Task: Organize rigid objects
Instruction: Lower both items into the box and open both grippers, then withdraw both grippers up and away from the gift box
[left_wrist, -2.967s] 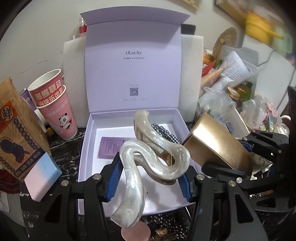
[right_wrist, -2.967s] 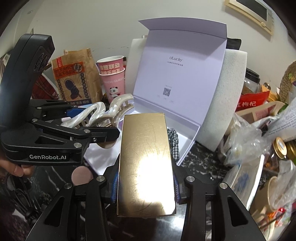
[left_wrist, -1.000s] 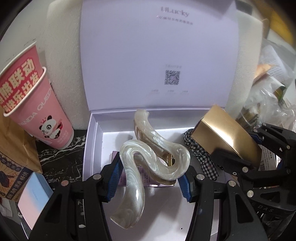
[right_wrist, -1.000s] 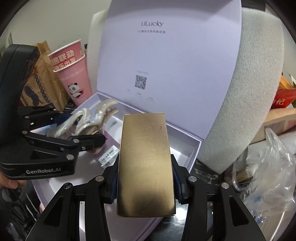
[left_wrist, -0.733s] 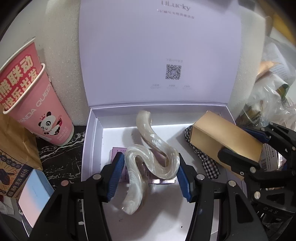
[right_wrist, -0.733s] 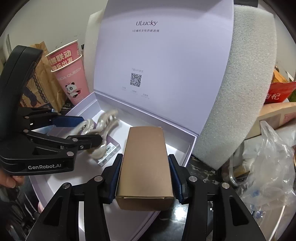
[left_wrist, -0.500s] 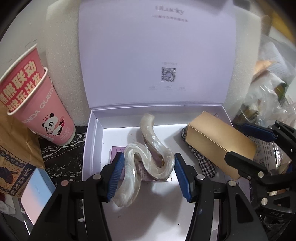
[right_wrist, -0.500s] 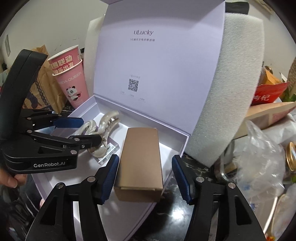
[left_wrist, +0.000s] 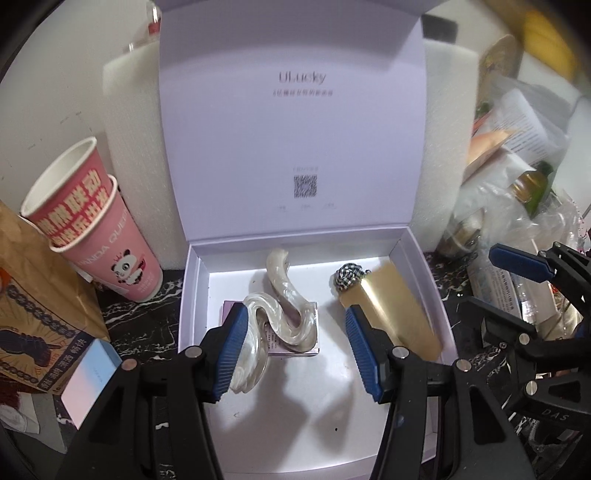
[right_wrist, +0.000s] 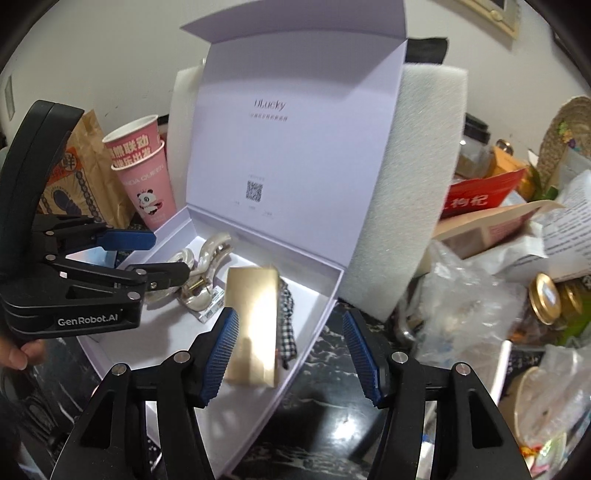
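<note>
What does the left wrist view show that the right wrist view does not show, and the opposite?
Only the left wrist view: the pale blue-pink small box outside the gift box.
Only the right wrist view: the red packet, the gold-lidded jar.
Both: the open gift box, inside it the pearl hair claw and gold box, the stacked pink cups, both grippers open.

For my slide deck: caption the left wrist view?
Open left claw above pearly hair clip and gold box inside lavender gift box.

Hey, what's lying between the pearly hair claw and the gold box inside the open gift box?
Just bare white box floor, seen in the left wrist view; the checkered fabric lies further back.
</note>
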